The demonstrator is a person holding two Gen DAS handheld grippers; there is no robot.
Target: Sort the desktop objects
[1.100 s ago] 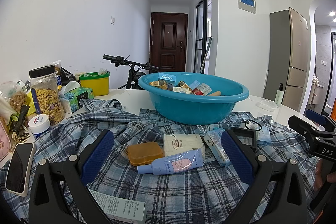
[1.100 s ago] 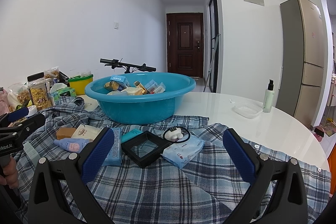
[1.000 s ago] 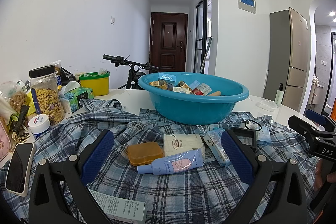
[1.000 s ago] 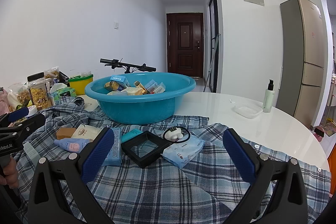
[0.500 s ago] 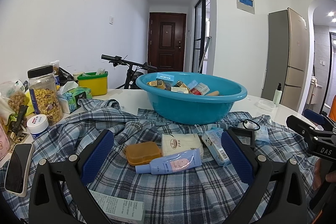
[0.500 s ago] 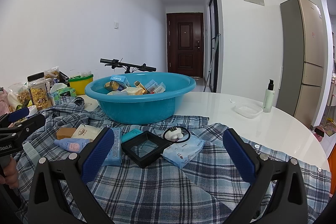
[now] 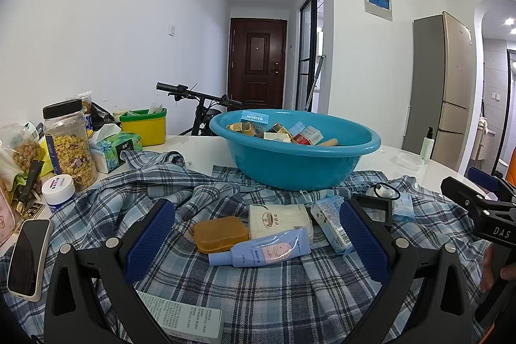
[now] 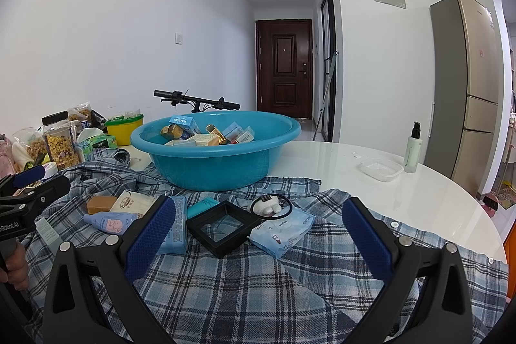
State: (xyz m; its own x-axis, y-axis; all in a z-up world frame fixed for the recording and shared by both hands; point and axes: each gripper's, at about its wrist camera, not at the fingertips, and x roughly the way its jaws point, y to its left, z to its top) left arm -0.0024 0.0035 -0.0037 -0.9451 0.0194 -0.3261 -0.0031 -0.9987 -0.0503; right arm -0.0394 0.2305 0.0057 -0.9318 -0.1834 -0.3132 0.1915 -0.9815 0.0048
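A teal basin (image 7: 295,162) (image 8: 213,165) holding several small boxes stands on a plaid shirt (image 7: 258,286). In front of it lie an orange case (image 7: 220,233), a white tissue pack (image 7: 279,219), a blue tube (image 7: 261,251) and a light-blue packet (image 7: 332,224). My left gripper (image 7: 256,239) is open just above these, holding nothing. My right gripper (image 8: 256,234) is open over a black square frame (image 8: 221,228), a wipes pack (image 8: 280,231) and a white figure in a black ring (image 8: 269,206).
Left side: cereal jar (image 7: 69,144), white tub (image 7: 58,192), tissue box (image 7: 113,149), yellow bin (image 7: 145,126), phone (image 7: 27,257). A long white box (image 7: 180,319) lies near me. A pump bottle (image 8: 411,150) and clear tray (image 8: 382,168) stand at the right on the white table (image 8: 371,192).
The left wrist view has shifted slightly, with the objects a touch lower-left in frame. Both grippers stay open; nothing has been picked up.
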